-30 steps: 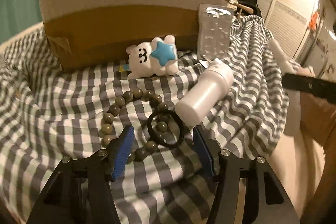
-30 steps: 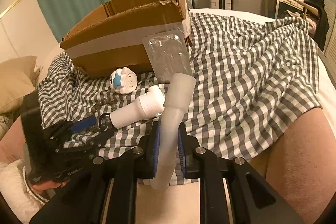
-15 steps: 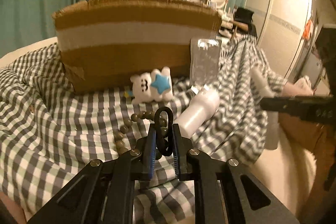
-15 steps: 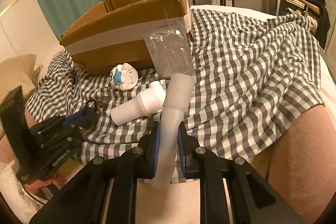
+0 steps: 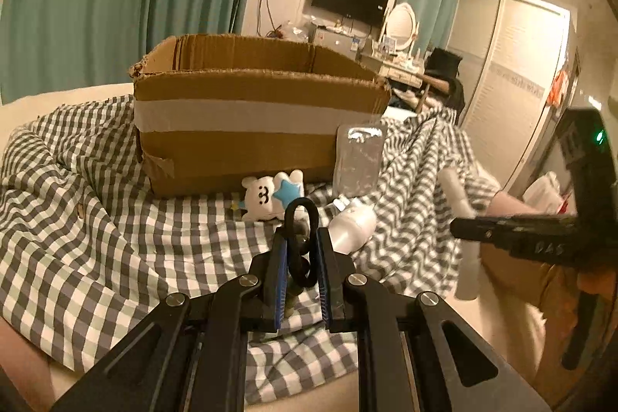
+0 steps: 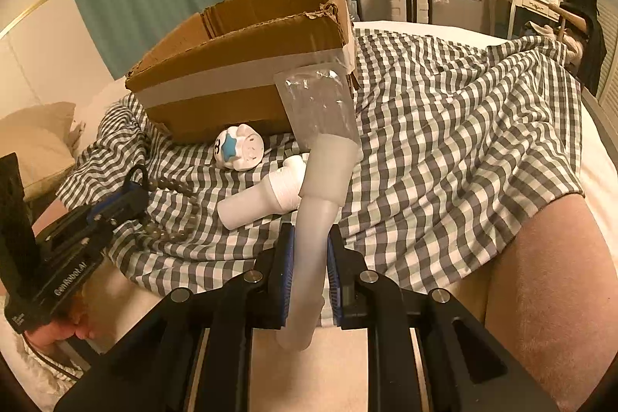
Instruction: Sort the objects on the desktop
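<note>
My left gripper (image 5: 300, 246) is shut on a black hair tie (image 5: 301, 219) together with a strand of the olive bead bracelet (image 6: 170, 232), lifted above the checked cloth (image 5: 116, 238); the rest of the beads hangs down to the cloth. My right gripper (image 6: 309, 250) is shut on the stem of a frosted white tube-shaped item (image 6: 314, 215). The open cardboard box (image 5: 255, 126) stands behind. A white bear toy with a blue star (image 5: 270, 195), a white bottle (image 5: 353, 224) and a clear plastic pack (image 5: 359, 157) lie in front of the box.
The checked cloth covers a bed; its edge drops off at the near side. The right gripper's body (image 5: 540, 238) shows at the right of the left wrist view. Curtains, a dressing table and a wardrobe stand behind.
My left gripper closed on the hair tie and beads and lifted them off the cloth, rising so the box's open top shows. My right gripper kept holding the white tube and barely moved.
</note>
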`<state>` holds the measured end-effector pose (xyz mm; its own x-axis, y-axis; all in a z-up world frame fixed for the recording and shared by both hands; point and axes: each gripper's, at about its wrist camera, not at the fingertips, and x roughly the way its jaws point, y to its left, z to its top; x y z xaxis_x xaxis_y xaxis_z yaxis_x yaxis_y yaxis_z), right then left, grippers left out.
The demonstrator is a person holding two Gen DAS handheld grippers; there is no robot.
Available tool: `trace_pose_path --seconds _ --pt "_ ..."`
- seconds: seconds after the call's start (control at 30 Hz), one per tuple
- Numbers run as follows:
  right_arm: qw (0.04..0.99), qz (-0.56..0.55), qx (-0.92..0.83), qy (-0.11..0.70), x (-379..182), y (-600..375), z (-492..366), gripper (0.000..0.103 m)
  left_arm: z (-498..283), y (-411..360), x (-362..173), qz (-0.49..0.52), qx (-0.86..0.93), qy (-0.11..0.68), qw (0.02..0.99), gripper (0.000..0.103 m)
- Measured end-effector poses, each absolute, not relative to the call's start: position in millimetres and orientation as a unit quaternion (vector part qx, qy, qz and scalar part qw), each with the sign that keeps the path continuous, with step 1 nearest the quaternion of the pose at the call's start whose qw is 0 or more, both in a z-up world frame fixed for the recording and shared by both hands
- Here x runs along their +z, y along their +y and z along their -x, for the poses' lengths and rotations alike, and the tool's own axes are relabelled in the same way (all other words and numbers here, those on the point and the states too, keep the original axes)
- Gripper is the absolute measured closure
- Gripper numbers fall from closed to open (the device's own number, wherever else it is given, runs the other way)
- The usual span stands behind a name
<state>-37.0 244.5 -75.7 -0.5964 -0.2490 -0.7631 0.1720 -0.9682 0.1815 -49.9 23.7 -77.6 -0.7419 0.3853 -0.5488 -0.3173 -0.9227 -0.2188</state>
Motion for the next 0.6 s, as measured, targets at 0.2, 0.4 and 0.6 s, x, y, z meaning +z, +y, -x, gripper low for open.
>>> trace_pose_path --seconds 0.2,0.4,0.6 --pt "0.12 -0.438 -0.89 -0.047 -79 244 39 0.085 55 18 -80 0.312 0.929 -0.074 0.185 0.089" --pt "0.121 -0.443 -0.887 -0.045 -83 243 40 0.085 64 25 -106 0.365 0.91 -0.056 0.186 0.083" --pt "0.119 -0.448 -0.885 -0.044 -88 243 45 0.085 74 32 -131 0.397 0.897 -0.058 0.186 0.067"
